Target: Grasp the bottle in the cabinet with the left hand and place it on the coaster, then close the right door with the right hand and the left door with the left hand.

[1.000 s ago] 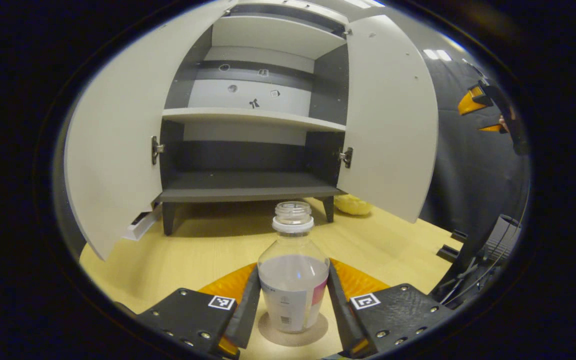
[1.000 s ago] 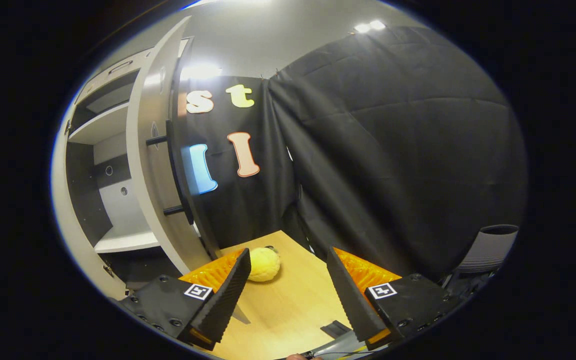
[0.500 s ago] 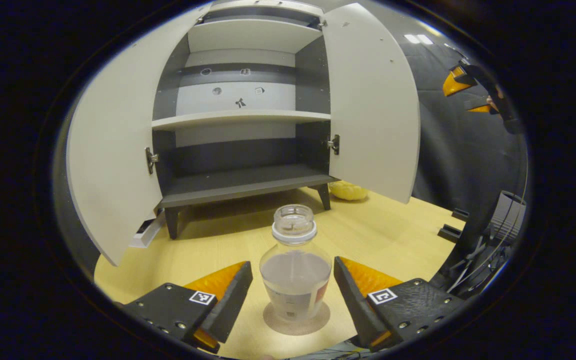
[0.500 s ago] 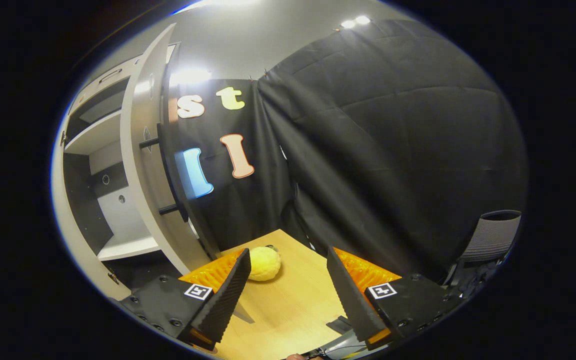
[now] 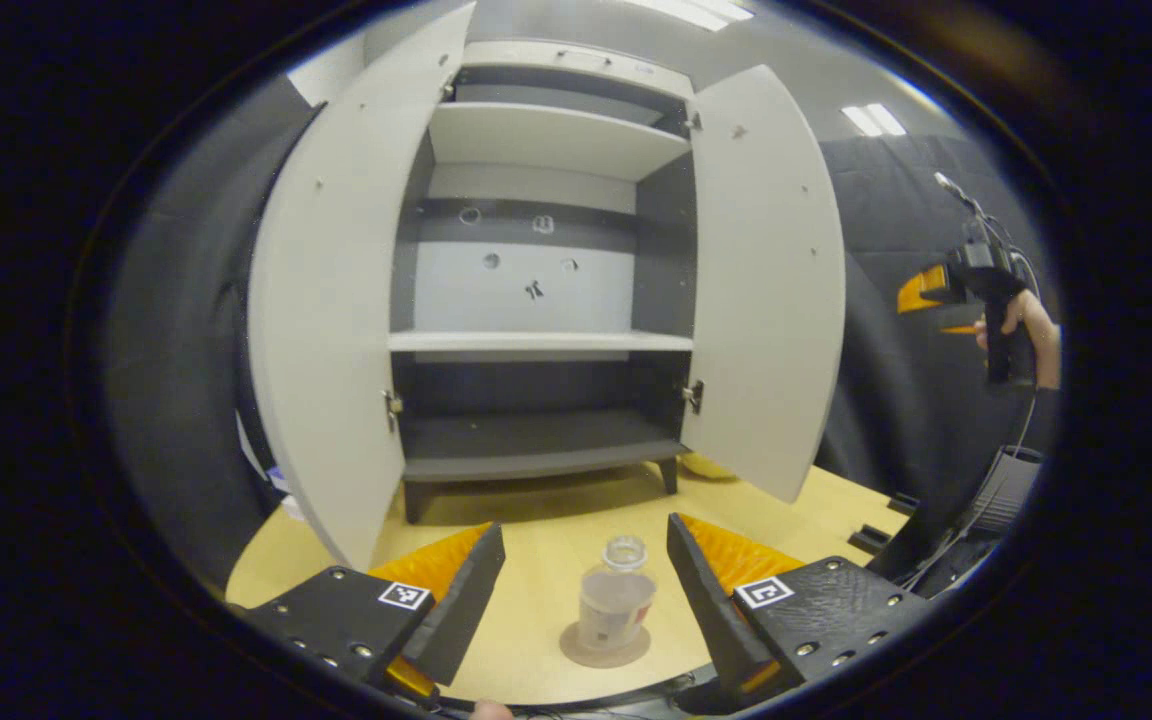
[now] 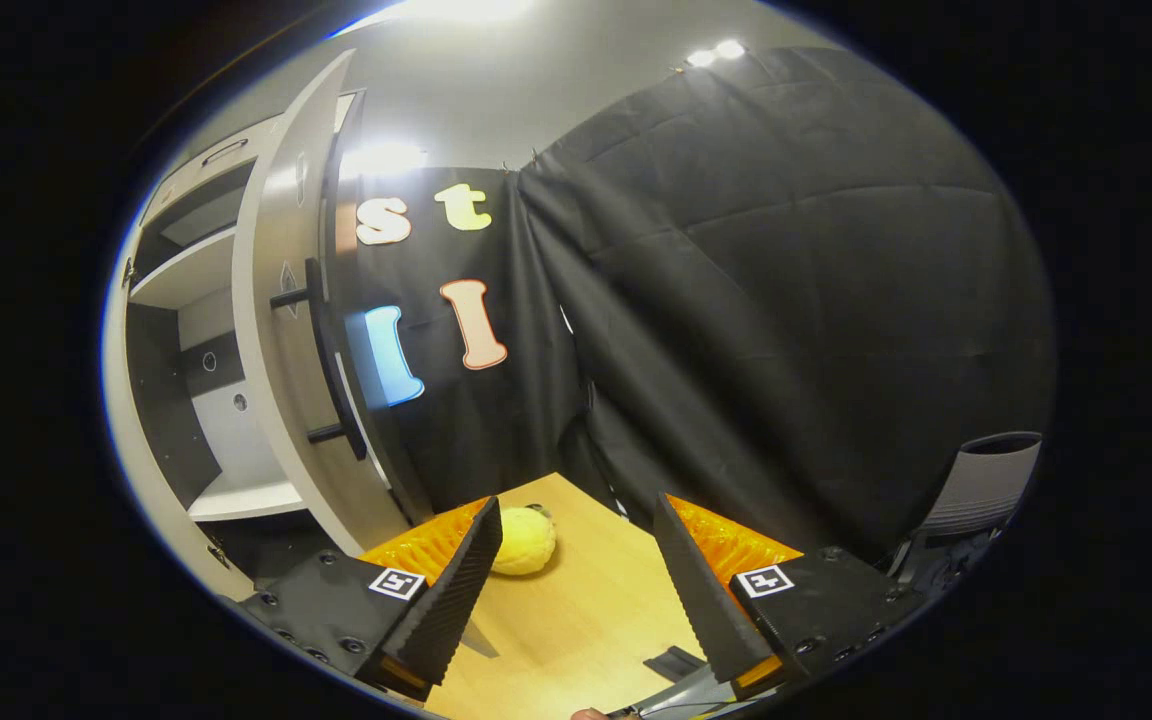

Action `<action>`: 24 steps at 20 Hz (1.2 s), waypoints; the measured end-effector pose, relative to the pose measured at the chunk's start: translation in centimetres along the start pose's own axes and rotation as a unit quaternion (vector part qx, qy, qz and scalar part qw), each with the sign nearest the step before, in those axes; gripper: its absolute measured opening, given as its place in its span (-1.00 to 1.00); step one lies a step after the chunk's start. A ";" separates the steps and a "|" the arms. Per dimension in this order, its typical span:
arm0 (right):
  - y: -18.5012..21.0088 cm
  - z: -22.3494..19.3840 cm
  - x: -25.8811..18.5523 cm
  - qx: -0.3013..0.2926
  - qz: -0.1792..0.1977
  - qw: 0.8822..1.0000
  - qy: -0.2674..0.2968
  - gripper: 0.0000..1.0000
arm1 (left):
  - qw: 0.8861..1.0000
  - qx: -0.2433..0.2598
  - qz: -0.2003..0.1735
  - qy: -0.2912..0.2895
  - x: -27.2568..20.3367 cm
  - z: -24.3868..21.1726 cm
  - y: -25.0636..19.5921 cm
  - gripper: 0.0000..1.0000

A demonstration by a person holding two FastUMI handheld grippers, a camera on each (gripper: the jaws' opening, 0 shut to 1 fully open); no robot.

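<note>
The bottle (image 5: 616, 605) stood on its coaster (image 5: 604, 647) on the pale wooden table (image 5: 816, 500) (cabinet (image 5: 536, 290) doors ajar). Both the left gripper (image 5: 584, 580) and right gripper (image 6: 574, 570) were spread wide, holding nothing.

A clear bottle (image 5: 616, 606) with a white-and-pink label is seen on a tan coaster (image 5: 605, 647). The cabinet (image 5: 536, 300) is coloured pale grey with dark grey shelves; the table (image 5: 556, 520) is light wood-grained.

We count one bottle (image 5: 616, 606) on one coaster (image 5: 604, 648), before one cabinet (image 5: 546, 300) with two open doors and one yellow ball (image 6: 523, 540) beside it.
</note>
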State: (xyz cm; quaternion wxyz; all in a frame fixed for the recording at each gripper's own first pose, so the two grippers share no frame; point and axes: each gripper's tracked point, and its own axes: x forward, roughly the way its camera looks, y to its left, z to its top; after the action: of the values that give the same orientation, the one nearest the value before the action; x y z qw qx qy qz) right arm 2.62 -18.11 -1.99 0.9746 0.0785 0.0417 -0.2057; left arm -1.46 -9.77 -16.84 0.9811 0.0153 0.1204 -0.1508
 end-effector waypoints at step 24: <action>8.6 12.5 6.1 -0.057 0.150 0.982 -0.097 0.94 | 0.980 -0.028 0.166 -0.110 -1.8 24.0 12.1 1.00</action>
State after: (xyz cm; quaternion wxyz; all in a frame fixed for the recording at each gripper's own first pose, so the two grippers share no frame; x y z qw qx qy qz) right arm 12.28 -14.84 10.83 0.9967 0.0080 -0.0541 -0.0607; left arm 6.01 0.74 6.82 0.9997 -0.0086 0.0121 0.0170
